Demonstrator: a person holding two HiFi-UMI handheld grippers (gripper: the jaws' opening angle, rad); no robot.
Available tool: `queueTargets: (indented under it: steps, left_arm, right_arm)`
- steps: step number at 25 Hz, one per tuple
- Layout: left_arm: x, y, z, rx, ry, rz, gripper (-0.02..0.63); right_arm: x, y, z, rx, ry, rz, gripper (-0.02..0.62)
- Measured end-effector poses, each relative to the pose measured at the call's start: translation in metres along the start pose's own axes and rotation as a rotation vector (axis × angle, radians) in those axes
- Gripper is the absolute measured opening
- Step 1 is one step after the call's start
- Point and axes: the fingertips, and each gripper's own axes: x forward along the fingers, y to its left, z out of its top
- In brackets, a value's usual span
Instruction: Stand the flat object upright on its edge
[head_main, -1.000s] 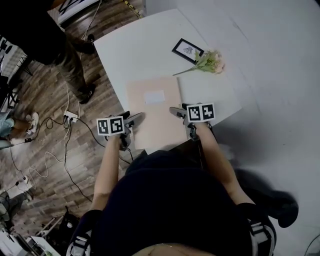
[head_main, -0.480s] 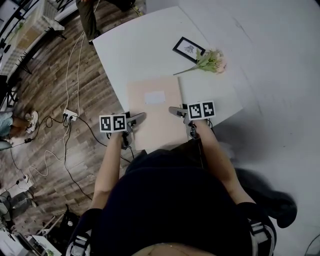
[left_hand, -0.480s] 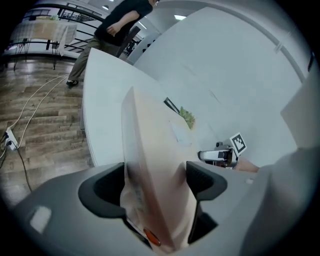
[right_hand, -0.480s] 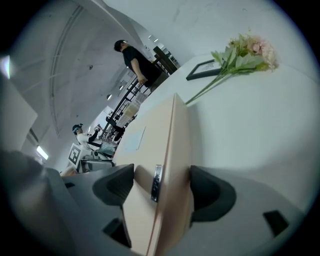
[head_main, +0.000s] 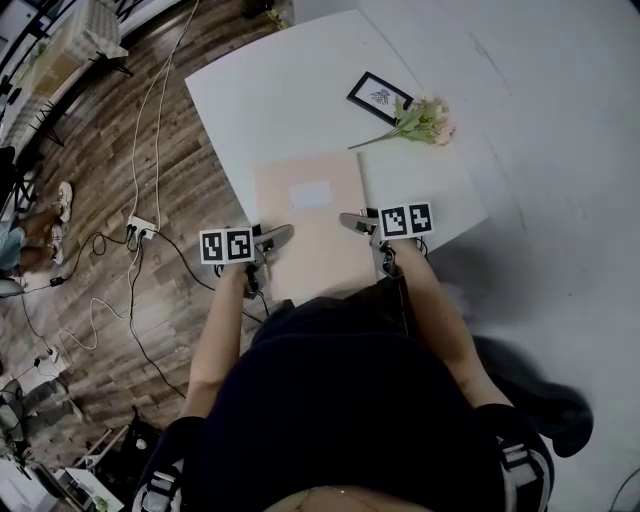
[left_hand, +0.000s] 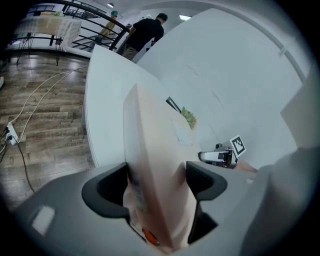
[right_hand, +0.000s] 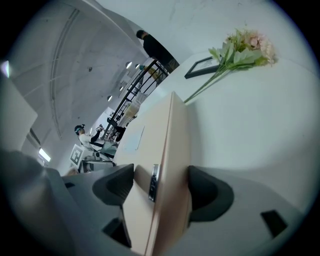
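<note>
I see the flat peach folder between my tongs — left gripper and right gripper clamp its side edges.

The peach folder looks like smooth matt card, with a small shiny metal clip on one edge. The white bench is smooth and dull. The floor is wood plank, softly glossy. The left hand-held gripper and right hand-held gripper have matt dark plastic pads.
</note>
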Motion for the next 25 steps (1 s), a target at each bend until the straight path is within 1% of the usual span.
queueTargets:
  steps: [5,11,15,20,25]
  left_arm:
    - [-0.006,-0.007,0.001,0.029,0.006,0.004,0.371]
    - [-0.019,-0.025,0.017,0.127,-0.014,0.034,0.371]
    - [-0.031,-0.037,0.03,0.18,-0.06,0.054,0.37]
    - [-0.044,-0.048,0.041,0.202,-0.129,0.067,0.37]
    - [-0.053,-0.063,0.05,0.286,-0.181,0.079,0.37]
  right_arm:
    - [-0.006,0.007,0.001,-0.035,-0.009,0.0,0.322]
    - [-0.021,0.024,0.013,-0.11,-0.054,-0.001,0.321]
    - [-0.032,0.039,0.023,-0.158,-0.092,0.001,0.321]
    - [-0.043,0.051,0.035,-0.19,-0.17,0.015,0.321]
    - [-0.057,0.068,0.045,-0.281,-0.222,0.02,0.321]
